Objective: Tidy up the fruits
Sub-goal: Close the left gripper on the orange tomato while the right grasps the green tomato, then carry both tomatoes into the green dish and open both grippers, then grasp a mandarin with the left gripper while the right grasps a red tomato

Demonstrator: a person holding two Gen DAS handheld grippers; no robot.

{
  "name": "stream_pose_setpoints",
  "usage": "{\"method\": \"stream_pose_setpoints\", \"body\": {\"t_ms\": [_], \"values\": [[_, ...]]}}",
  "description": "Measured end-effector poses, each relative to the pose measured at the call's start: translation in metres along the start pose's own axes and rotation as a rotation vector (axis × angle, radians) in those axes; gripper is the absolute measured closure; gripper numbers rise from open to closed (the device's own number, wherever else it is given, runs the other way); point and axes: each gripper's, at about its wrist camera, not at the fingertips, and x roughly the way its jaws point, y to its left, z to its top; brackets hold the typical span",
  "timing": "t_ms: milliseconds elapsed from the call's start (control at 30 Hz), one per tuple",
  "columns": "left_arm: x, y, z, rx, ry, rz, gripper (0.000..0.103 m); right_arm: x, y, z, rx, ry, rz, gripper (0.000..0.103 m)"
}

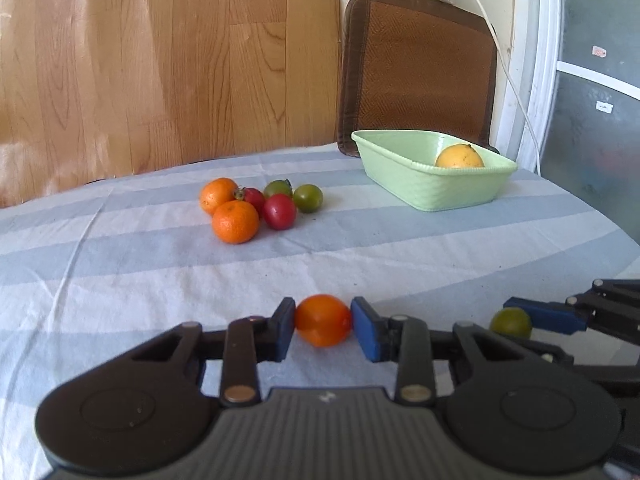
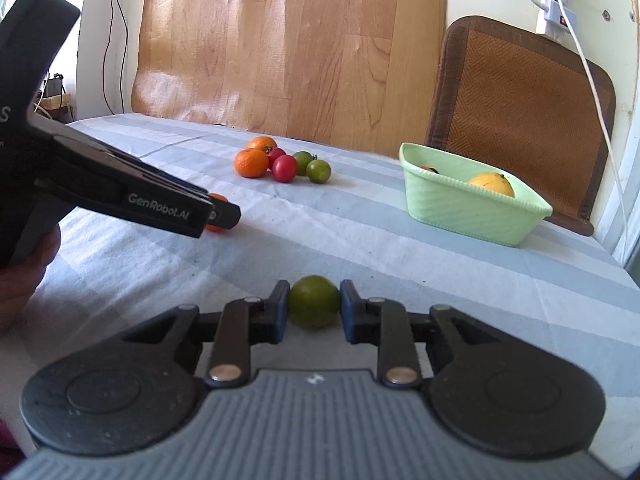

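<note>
My left gripper [image 1: 323,326] is shut on a small orange tomato [image 1: 322,320] low over the striped tablecloth [image 1: 160,280]. My right gripper [image 2: 314,307] is shut on a green tomato [image 2: 314,301], which also shows at the right in the left wrist view as the green tomato [image 1: 511,322]. A pile of two tangerines [image 1: 235,222], two red tomatoes [image 1: 279,211] and two green tomatoes [image 1: 307,198] lies further back. A light green basket [image 1: 448,190] at the back right holds a yellow-orange fruit [image 1: 459,156]. In the right wrist view the left gripper [image 2: 218,214] sits at the left, half hiding its orange tomato.
A woven-backed chair [image 1: 420,68] stands behind the basket. A white cable [image 2: 592,80] hangs from a wall socket at the right. Wood-grain panelling [image 1: 160,60] lines the far side. A hand [image 2: 24,276] holds the left gripper's handle.
</note>
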Motion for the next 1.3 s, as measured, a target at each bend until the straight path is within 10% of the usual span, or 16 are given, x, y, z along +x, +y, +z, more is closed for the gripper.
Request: {"method": "stream_pose_setpoints", "body": {"t_ms": [267,467,733,1033,1133,1300], "values": [[0.027,-0.015,0.073,-0.045,-0.059,-0.176,0.071,0.019,-0.07,0.046,0.061,-0.188,-0.126,0.074],[0.089,-0.037,0.132,-0.062,-0.048,-0.225,0.071,0.072,-0.12,0.066,0.143,-0.166,-0.153,0.074],[0.126,-0.056,0.137,-0.02,-0.007,-0.134,0.054,0.08,-0.126,0.055,0.177,-0.175,-0.132,0.062],[0.039,0.034,0.117,-0.15,-0.15,0.056,0.05,0.051,-0.125,0.046,0.237,-0.266,-0.164,0.059],[0.02,0.069,0.094,-0.17,-0.133,0.175,0.052,0.044,-0.119,0.053,0.319,-0.268,-0.082,0.059],[0.021,0.086,0.066,-0.175,-0.077,0.171,0.052,0.056,-0.071,0.063,0.265,-0.18,0.078,0.06]]}}
